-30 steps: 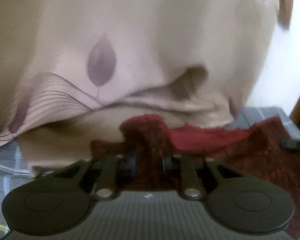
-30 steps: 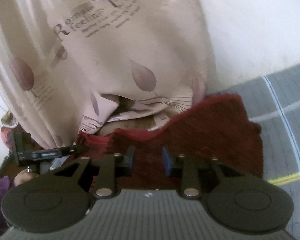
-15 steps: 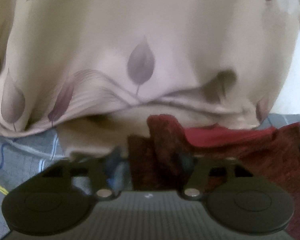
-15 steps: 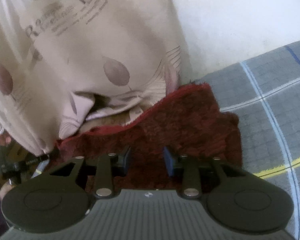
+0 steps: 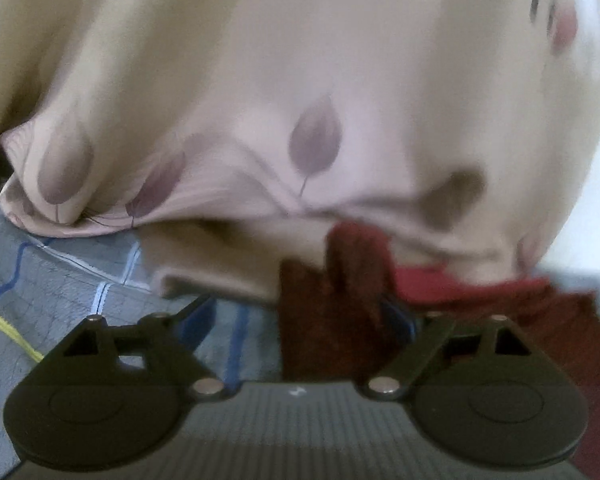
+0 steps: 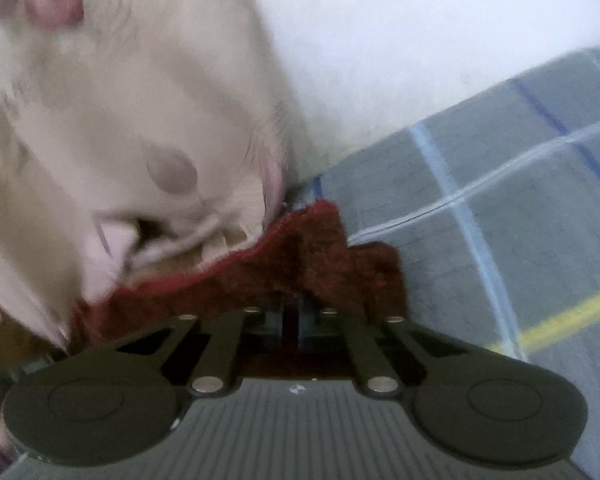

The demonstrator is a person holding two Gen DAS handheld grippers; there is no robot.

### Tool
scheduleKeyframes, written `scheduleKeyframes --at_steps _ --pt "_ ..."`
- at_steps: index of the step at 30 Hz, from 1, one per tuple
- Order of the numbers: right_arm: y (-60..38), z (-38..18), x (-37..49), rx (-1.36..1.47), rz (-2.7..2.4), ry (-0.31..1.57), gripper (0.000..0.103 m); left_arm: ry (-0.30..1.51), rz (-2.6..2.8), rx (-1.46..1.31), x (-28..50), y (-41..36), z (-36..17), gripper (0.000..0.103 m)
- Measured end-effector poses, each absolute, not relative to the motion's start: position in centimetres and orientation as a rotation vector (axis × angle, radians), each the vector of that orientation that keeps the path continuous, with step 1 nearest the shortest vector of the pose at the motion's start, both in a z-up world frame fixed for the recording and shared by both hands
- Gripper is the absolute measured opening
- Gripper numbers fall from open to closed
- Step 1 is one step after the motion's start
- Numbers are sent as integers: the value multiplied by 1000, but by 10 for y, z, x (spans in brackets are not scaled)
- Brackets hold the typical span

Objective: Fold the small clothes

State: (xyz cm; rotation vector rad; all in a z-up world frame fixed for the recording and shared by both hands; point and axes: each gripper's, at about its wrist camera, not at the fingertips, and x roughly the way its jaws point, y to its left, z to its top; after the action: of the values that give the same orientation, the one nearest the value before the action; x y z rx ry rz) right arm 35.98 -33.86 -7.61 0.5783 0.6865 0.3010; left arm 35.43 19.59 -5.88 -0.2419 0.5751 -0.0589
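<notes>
My left tool (image 5: 296, 320) is spread wide: its left finger (image 5: 198, 320) sits over bare bedsheet, the right finger (image 5: 398, 320) is against the edge of the dark red garment (image 5: 332, 320). A bunched fold of that garment stands up between the fingers, nearer the right one; not pinched. The rest of the cloth trails off to my right.

My right tool (image 6: 290, 316) is narrow, fingers clamped on a ridge of the same dark red garment (image 6: 320, 256), which tents up just ahead of the tips and drapes down both sides.

The garment lies on a grey checked bedsheet (image 6: 500, 208) with blue, white and yellow lines. The beige leaf-print curtain (image 5: 300, 100) hangs just beyond it, hem touching the cloth's far edge. Both views are motion-blurred.
</notes>
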Motion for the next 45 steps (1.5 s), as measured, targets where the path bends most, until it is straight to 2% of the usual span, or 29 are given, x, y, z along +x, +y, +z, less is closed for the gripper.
scheduleKeyframes --at_steps 1,5,9,11,13,19,24,30,32,37,40,45 --pt "-339 -67 344 547 299 658 32 565 -60 -267 346 198 -53 88" --pt "-319 -40 270 378 434 574 33 517 -127 -309 298 194 -39 88" --pt "-287 -54 222 110 442 650 33 570 -156 -268 255 183 -47 88" --pt "-284 -70 219 54 378 714 27 605 -146 -255 241 182 -54 88" --pt "-289 -80 213 53 359 712 16 639 -132 -259 229 187 -60 88" --pt "-284 -69 213 -8 329 726 14 638 -96 -328 204 213 -57 88" --pt "-277 -59 187 35 335 654 24 634 -135 -341 205 209 -60 88" --pt "-290 -60 171 139 291 627 25 668 -164 -308 211 196 -65 88" --pt "-295 -59 167 162 272 621 35 662 -213 -347 216 198 -65 88" --pt "-304 -61 165 238 260 614 37 670 -323 -369 253 205 -70 89" --pt "-303 -61 166 252 256 601 39 746 -401 -438 289 216 -87 89" --pt "-296 -60 167 258 264 575 50 784 -469 -442 322 221 -101 89"
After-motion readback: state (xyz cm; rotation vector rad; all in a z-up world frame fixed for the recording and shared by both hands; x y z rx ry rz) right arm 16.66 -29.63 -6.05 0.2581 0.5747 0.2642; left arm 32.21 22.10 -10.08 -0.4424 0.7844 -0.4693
